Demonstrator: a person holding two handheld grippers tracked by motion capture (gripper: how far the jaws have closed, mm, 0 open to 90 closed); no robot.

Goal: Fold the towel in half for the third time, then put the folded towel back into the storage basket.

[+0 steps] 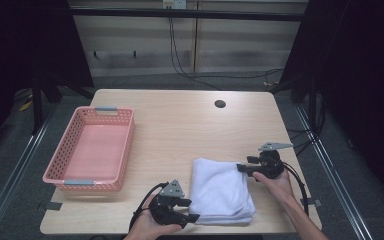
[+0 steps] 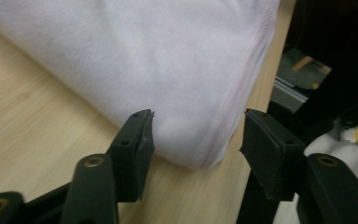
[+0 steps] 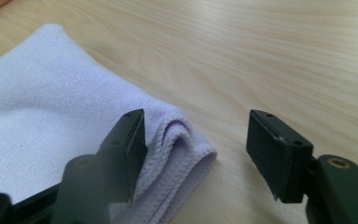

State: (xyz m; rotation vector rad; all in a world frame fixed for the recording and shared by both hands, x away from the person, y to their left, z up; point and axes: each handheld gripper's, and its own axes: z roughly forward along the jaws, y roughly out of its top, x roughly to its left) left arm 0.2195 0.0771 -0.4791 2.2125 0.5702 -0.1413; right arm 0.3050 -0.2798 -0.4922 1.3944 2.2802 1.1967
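The folded white towel (image 1: 221,190) lies at the table's (image 1: 180,125) five o'clock, both the left gripper (image 1: 189,210) and right gripper (image 1: 242,167) gaping empty at opposite corners, seemingly poised to pinch next.

Folded towel (image 1: 221,190) on the table (image 1: 180,125), near its front edge. Left of the towel, well apart: basket (image 1: 92,149). Behind the towel, toward the far edge: table hole (image 1: 220,104). At the towel's front left corner: left gripper (image 1: 190,210); at its rear right corner: right gripper (image 1: 242,169).
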